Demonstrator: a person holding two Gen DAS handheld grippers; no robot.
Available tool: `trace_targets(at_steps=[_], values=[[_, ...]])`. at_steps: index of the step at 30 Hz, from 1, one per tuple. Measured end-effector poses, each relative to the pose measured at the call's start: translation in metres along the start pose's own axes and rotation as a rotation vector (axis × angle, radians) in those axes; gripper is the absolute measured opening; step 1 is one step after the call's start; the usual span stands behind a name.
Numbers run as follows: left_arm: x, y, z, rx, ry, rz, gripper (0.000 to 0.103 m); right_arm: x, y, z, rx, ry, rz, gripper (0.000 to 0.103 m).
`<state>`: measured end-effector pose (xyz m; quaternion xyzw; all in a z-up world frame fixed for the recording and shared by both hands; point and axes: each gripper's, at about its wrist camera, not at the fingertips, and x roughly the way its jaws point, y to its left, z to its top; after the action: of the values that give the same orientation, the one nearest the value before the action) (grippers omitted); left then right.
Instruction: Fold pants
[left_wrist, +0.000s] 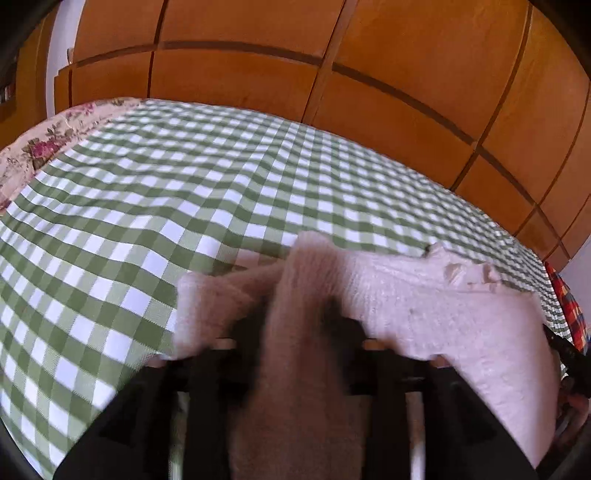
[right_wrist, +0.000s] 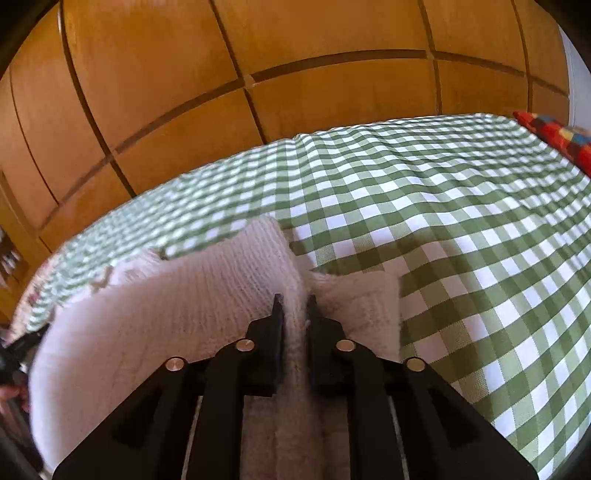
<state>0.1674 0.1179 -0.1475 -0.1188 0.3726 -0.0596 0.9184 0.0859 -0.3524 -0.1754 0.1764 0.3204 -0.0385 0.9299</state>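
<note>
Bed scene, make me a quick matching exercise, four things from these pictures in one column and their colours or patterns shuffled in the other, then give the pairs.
Things:
1. pants
2. bedspread
3. wardrobe doors
4. right gripper

Colours or patterns:
A. black
B. orange-brown wood
C. pale pink knit
D. green and white check

Pairs: 1-C, 2-D, 3-B, 4-A
</note>
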Motion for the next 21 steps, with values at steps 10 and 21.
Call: trace_targets(at_steps=[10,21], values=[[-0.060,-0.058,-0.026,0.097,-0.115,-0.143,0.081,-0.089,-0.018,-0.034,0.062,-0.056,0.094,0.043],[-0.032,-0.125,-0.068,0.343,-0.012,-0.123,0.083,-0.082,-0.003,-0.059,0.050,0.044,0.099,0.006]])
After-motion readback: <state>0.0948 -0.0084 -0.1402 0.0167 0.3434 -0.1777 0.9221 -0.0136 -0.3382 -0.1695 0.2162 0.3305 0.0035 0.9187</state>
